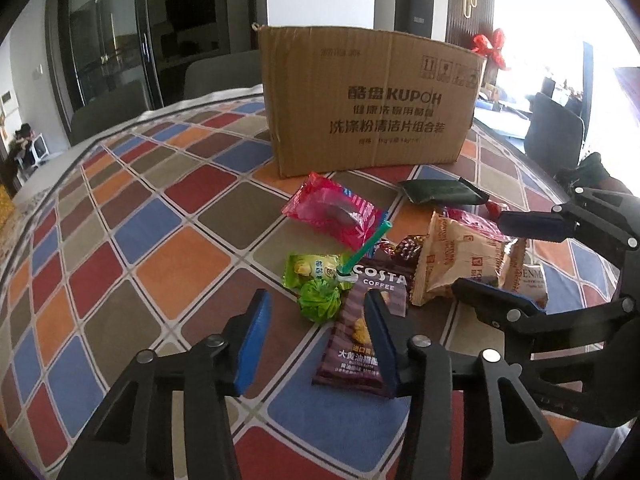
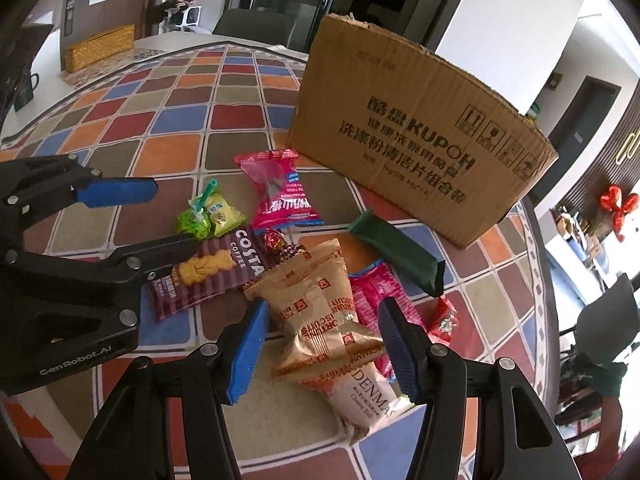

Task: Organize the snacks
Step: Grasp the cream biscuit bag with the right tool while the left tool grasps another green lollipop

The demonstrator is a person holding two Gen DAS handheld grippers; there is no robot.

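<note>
A pile of snacks lies on the checkered tablecloth (image 1: 160, 220) in front of a brown cardboard box (image 1: 368, 108) (image 2: 420, 136). My left gripper (image 1: 318, 300) (image 2: 176, 214) is open, low over a green-wrapped lollipop (image 1: 320, 304) (image 2: 194, 220), and its right finger overlaps a purple Costa cookie packet (image 1: 352, 344) (image 2: 216, 272). My right gripper (image 2: 324, 304) (image 1: 478, 254) is open and straddles a tan biscuit packet (image 2: 316, 312) (image 1: 460, 260) that lies on a white Denmark packet (image 2: 364, 396). I cannot see either gripper's pads pressing on anything.
A pink packet (image 1: 332, 212) (image 2: 280, 188), a dark green packet (image 1: 440, 192) (image 2: 400, 252), a small yellow-green packet (image 1: 304, 270), a foil candy (image 2: 276, 240) and a red candy (image 2: 444, 320) lie around. A dark chair (image 1: 556, 128) stands at the table's far right.
</note>
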